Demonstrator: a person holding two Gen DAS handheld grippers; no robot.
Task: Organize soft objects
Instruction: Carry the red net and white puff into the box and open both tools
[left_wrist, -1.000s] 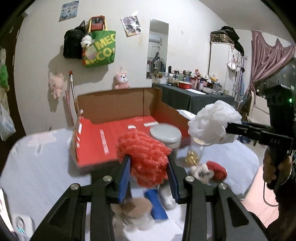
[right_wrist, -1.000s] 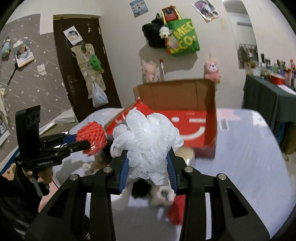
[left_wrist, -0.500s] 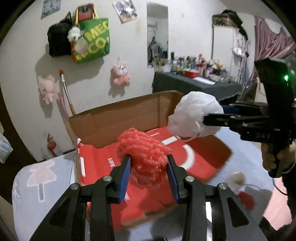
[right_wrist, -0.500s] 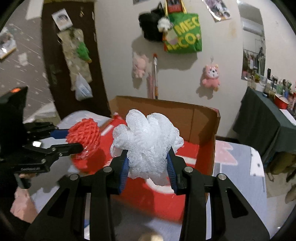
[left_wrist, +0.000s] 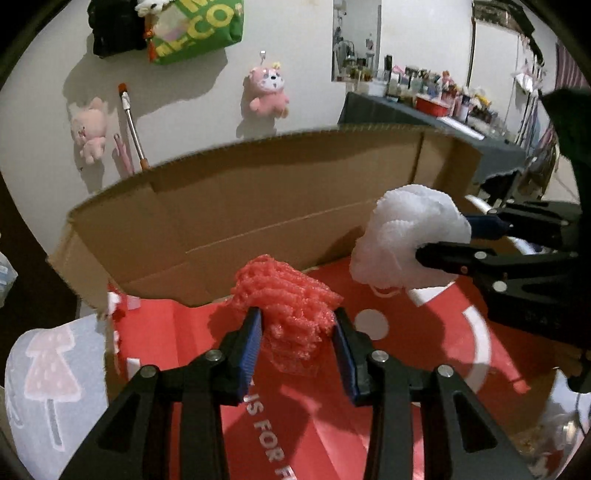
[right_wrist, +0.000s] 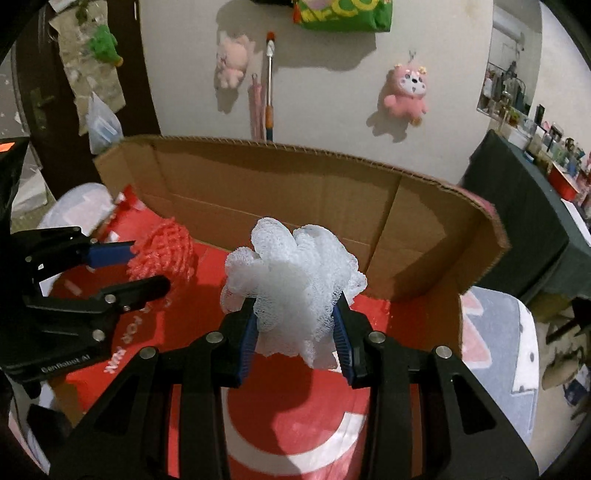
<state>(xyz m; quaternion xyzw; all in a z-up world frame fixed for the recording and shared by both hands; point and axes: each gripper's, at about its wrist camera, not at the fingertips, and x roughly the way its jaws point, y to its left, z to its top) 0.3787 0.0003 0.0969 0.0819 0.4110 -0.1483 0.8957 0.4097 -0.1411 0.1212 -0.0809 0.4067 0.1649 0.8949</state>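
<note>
My left gripper (left_wrist: 297, 334) is shut on a red mesh bath puff (left_wrist: 284, 295), squeezed between its blue pads. It hangs over the red printed floor of an open cardboard box (left_wrist: 240, 218). To its right, my right gripper (left_wrist: 443, 240) is shut on a white mesh bath puff (left_wrist: 402, 240) over the same box. In the right wrist view the white puff (right_wrist: 291, 284) fills the right gripper (right_wrist: 295, 336), and the left gripper (right_wrist: 147, 269) holds the red puff (right_wrist: 162, 254) at the left. The brown box wall (right_wrist: 295, 192) stands behind both.
The box rests on a grey cloth-covered surface (left_wrist: 55, 376) with pink mushroom prints. Plush toys (left_wrist: 267, 92) and a green bag (left_wrist: 199, 26) hang on the wall behind. A dark table with clutter (left_wrist: 424, 107) stands at the right. A dark door (right_wrist: 74, 74) is at the left.
Both grippers have carried their puffs forward from above the cluttered cloth to over the box, which now fills the views. The small items in front of the box have dropped out of sight.
</note>
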